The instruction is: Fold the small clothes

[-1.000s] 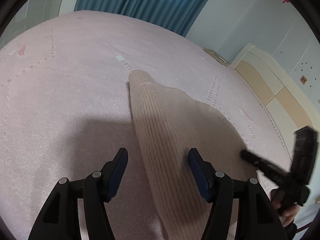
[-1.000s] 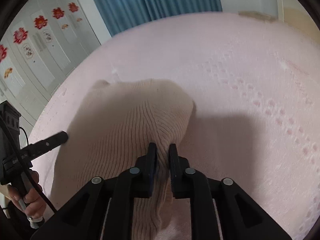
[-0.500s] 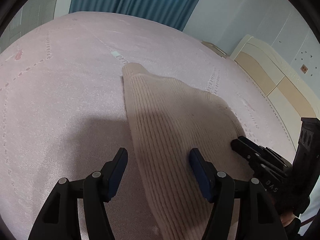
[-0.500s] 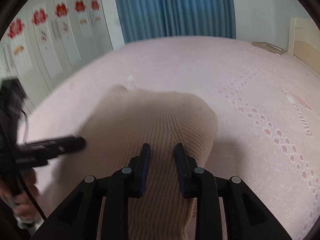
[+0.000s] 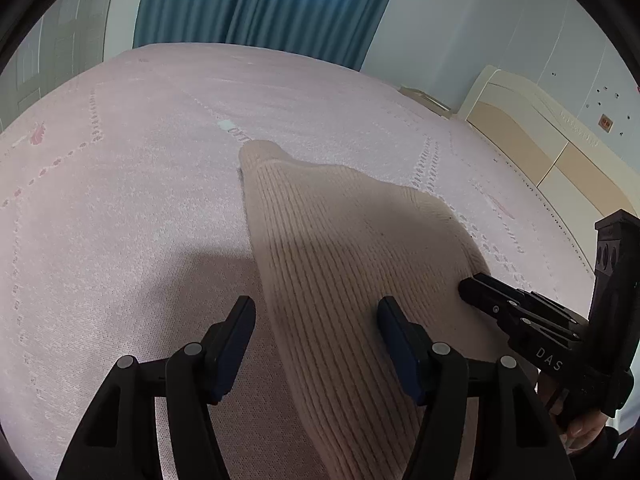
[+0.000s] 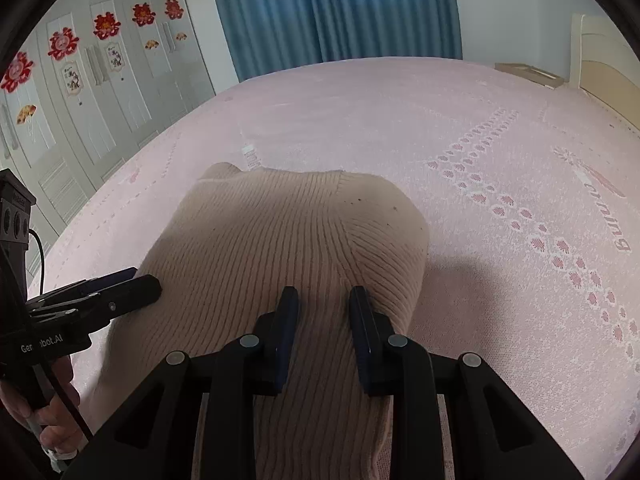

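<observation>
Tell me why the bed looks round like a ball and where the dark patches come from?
Left wrist view: the fisheye lens bulges the pink bed cover, and a grey shadow darkens it and the beige knit garment ahead of the left gripper. Right wrist view: same bulging, a shadow right of the garment, black corners; everything sharp.

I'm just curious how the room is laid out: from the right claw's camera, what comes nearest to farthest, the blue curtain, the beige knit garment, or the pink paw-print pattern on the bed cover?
1. Beige knit garment, directly beneath.
2. Paw-print pattern, right.
3. Blue curtain, far back.
</observation>
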A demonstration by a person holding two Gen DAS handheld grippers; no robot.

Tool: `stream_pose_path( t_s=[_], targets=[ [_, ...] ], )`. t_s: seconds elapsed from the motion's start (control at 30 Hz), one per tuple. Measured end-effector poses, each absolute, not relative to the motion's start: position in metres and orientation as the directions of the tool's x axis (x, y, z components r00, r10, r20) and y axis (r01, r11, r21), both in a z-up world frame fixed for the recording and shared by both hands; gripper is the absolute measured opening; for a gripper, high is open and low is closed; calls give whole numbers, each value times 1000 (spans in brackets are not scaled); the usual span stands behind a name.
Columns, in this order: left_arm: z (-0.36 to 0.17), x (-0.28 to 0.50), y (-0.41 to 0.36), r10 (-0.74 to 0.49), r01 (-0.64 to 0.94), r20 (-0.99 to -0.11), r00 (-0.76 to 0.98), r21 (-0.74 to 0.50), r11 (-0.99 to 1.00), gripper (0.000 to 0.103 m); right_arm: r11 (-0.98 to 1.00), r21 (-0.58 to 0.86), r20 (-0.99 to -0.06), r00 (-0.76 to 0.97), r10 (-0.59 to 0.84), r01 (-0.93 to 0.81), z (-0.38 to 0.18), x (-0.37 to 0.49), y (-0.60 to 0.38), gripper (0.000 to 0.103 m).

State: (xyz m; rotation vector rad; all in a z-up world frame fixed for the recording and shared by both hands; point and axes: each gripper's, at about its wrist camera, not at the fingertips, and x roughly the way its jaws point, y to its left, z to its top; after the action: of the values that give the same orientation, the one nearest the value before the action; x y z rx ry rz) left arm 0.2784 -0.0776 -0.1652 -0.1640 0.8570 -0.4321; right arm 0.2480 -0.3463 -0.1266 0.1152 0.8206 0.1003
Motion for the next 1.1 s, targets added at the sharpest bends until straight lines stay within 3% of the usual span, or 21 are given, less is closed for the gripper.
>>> stream_pose_path(
  t_s=[0.2, 0.33, 0.5, 1.1],
  targets=[
    [-164, 277, -79, -430, 308, -687, 585, -303, 902, 59, 987, 157, -721, 678, 144, -42, -125, 248, -348, 26],
    [-159, 275, -81, -441, 330, -668, 599, -296, 896, 45, 979, 200, -713, 679, 174, -40, -123, 248, -353, 26],
    [-149, 269, -82, -469, 371, -629, 620, -291, 882, 39, 960, 279, -688, 693, 218, -26, -117, 248, -364, 25],
    [-154, 277, -86, -502, 392, -646, 575, -321, 862, 37, 982, 187, -700, 699, 143, -15, -118, 250, -354, 21]
  ],
)
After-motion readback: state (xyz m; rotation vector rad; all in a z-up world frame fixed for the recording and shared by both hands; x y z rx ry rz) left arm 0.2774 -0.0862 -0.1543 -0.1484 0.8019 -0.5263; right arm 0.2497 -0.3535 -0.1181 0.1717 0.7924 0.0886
